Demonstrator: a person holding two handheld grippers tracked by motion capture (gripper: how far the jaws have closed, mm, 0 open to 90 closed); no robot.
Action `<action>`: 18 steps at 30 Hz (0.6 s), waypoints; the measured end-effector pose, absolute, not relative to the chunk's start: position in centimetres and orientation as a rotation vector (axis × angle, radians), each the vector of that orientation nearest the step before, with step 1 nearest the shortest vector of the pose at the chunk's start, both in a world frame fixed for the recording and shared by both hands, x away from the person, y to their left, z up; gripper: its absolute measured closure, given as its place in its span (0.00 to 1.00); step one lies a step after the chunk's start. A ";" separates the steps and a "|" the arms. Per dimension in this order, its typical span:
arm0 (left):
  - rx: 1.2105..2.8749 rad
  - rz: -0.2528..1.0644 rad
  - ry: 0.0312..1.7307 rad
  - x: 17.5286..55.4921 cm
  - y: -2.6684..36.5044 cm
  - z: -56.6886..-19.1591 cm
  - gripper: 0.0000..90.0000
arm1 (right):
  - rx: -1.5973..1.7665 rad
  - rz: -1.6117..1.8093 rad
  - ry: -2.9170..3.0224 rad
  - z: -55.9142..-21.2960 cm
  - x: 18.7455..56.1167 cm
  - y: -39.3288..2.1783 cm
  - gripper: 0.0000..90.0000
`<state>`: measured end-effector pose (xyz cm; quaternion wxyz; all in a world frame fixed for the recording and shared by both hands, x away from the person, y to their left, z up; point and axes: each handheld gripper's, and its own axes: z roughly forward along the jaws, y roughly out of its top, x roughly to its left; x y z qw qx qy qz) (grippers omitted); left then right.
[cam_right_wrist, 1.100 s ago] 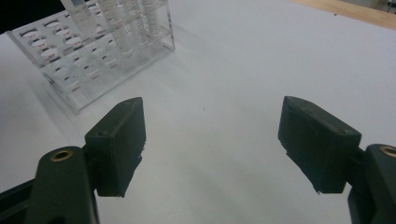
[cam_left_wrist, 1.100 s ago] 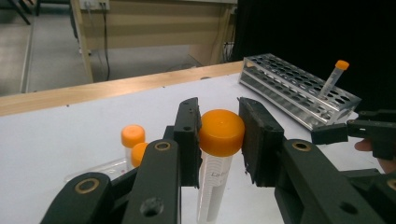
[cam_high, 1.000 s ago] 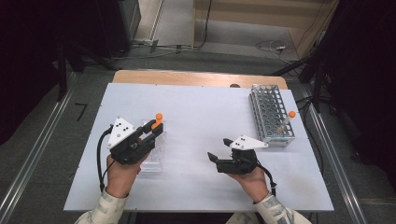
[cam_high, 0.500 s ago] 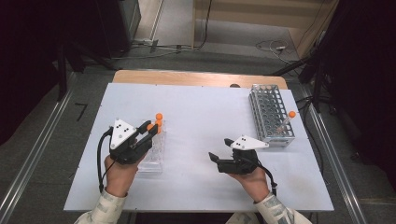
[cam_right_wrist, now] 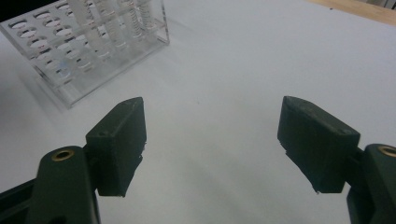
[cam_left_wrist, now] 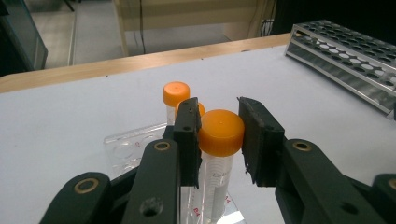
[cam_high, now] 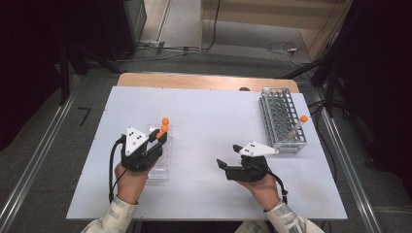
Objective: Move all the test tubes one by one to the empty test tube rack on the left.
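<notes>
Tube: clear plastic with printed graduation marks down its side and a wide orange screw cap. It stands upright in the clear acrylic rack at the near left of the white table.

Surroundings: two more orange-capped tubes stand in the same rack just behind the held one, on its far side; the nearer of them is mostly hidden by the left jaw. Empty round holes of the rack show to the left of them. A grey metal rack sits at the far right of the table, well apart, with one orange-capped tube leaning at its right edge. Open table lies between the two racks.

Left gripper: jaws clamp the tube just below and at the cap, one pad on each side, tube upright between them, lower end down in the rack.

Right gripper: rests low over the table at near right, jaws spread wide with nothing between them, pointing left toward the clear rack.
</notes>
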<state>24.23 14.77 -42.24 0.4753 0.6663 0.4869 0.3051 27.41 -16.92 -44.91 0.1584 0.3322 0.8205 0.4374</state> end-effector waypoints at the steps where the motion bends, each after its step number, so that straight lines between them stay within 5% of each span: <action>1: 1.631 0.748 1.190 24.3 14.7 -42.3 0.77 | 0.948 1.249 2.347 -44.9 27.4 -16.9 0.25; 18: 1.612 0.748 1.195 24.1 14.5 -42.2 0.59 | 0.953 1.247 2.332 -44.9 27.6 -17.2 0.26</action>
